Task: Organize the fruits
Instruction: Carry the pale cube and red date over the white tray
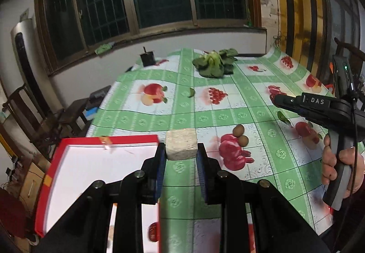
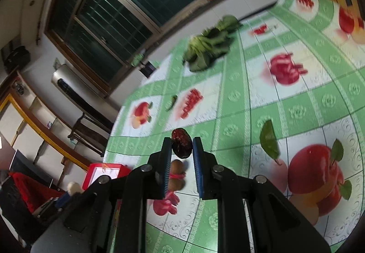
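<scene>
My left gripper (image 1: 181,150) is shut on a pale, rough beige block (image 1: 181,144) and holds it above the table beside a red-rimmed white box (image 1: 98,161). My right gripper (image 2: 182,148) is shut on a dark red date (image 2: 181,143) and holds it above the table; its body shows in the left wrist view (image 1: 319,106) at the right, in a hand. Two brown kiwis (image 1: 240,135) lie on the green fruit-print tablecloth (image 1: 228,116); in the right wrist view the kiwis (image 2: 177,175) sit below the held date.
A bunch of leafy greens (image 1: 213,62) lies at the far end of the table, also in the right wrist view (image 2: 207,46). Loose green leaves (image 1: 191,92) (image 2: 270,141) lie on the cloth. A dark pot (image 1: 147,57) stands at the far left corner. Chairs (image 1: 34,111) stand to the left.
</scene>
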Demonstrator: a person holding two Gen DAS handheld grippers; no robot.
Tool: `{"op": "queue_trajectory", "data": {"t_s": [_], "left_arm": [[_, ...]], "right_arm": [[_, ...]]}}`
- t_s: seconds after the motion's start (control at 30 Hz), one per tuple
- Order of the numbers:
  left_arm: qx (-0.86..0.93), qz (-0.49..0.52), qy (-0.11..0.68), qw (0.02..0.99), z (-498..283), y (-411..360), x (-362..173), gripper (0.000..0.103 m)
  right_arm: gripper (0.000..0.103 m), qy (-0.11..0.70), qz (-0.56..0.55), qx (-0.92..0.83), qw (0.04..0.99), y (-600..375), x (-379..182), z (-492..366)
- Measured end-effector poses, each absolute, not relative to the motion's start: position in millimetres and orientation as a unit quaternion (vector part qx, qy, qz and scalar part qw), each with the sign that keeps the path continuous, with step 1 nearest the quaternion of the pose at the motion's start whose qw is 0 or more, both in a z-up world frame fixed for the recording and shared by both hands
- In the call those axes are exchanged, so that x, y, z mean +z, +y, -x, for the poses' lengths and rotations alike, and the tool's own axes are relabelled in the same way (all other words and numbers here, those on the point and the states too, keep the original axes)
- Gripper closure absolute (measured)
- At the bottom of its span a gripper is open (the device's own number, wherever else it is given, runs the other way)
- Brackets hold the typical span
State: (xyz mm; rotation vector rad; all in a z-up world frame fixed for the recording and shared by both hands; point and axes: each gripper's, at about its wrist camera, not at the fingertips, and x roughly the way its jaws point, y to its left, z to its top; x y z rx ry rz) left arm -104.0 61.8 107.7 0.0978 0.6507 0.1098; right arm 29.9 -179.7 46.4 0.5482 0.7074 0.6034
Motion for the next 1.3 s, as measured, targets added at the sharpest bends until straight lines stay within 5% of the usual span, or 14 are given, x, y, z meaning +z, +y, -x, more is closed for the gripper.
{"op": "queue_trajectory", "data": {"t_s": [1.3], "left_arm": [[0.124,-0.008,0.274,0.954,166.0,144.4,117.7,0.078]], "right_arm": [[0.082,0.312,-0.180,0.467,0.807,-12.5,81.9,90.2]]}}
